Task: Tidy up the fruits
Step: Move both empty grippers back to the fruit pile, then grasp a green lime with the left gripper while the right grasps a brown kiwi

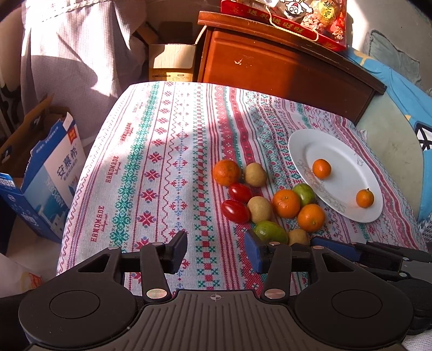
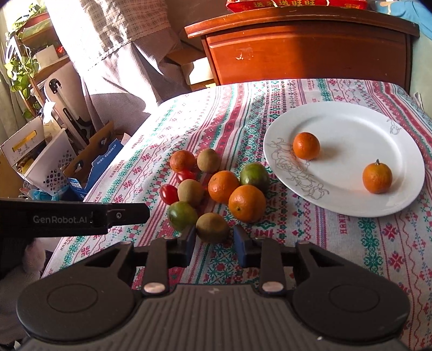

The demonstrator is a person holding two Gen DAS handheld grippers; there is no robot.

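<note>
Fruits (image 2: 216,186) lie on a tablecloth (image 1: 151,167) printed "HANDMADE".

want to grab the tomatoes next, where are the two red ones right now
In the left wrist view, the two cherry tomatoes lie on the tablecloth at the left edge of the fruit pile, just below the far orange and left of a brown kiwi-like fruit.

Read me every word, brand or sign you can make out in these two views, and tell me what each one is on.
"GenRobot.AI": on the left gripper's black side, seen from the right wrist.
"HANDMADE": woven repeatedly into the tablecloth.
"安慕希": large characters on the blue and white carton beside the table.
"送礼送旺旺": gold characters on the red gift box on the wooden cabinet.
Small print on the cardboard box behind the table is too blurred to read.
</note>
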